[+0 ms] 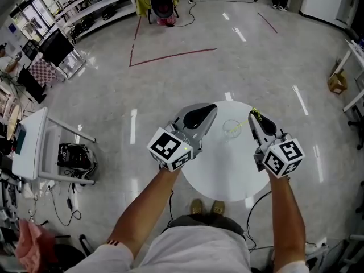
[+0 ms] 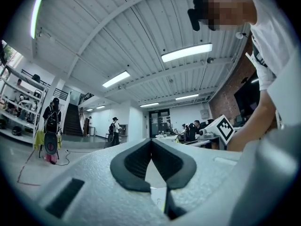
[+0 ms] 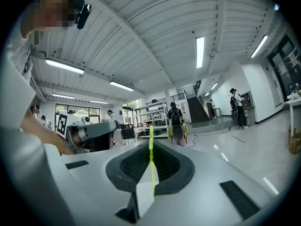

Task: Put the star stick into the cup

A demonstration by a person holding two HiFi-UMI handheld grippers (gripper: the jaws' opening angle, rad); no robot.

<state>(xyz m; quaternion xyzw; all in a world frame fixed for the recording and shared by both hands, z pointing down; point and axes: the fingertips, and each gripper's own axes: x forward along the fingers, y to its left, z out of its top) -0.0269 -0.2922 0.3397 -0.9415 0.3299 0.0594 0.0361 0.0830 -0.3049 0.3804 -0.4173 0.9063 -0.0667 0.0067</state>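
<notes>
A clear cup [image 1: 231,129] stands toward the far side of the round white table [image 1: 222,175]. My right gripper [image 1: 252,118] hangs just right of the cup, shut on the thin yellow-green star stick [image 1: 256,114]. In the right gripper view the stick [image 3: 151,160] runs upright between the closed jaws and pokes out past their tips. My left gripper [image 1: 211,110] hovers just left of the cup, jaws pressed together with nothing between them [image 2: 151,144]. A thin pale line crosses the cup; I cannot tell what it is.
The table sits on a glossy grey floor with red tape lines [image 1: 170,56]. A white cart [image 1: 40,147] with a black bag stands at the left, shelving [image 1: 96,7] at the far left. People stand in the background of both gripper views.
</notes>
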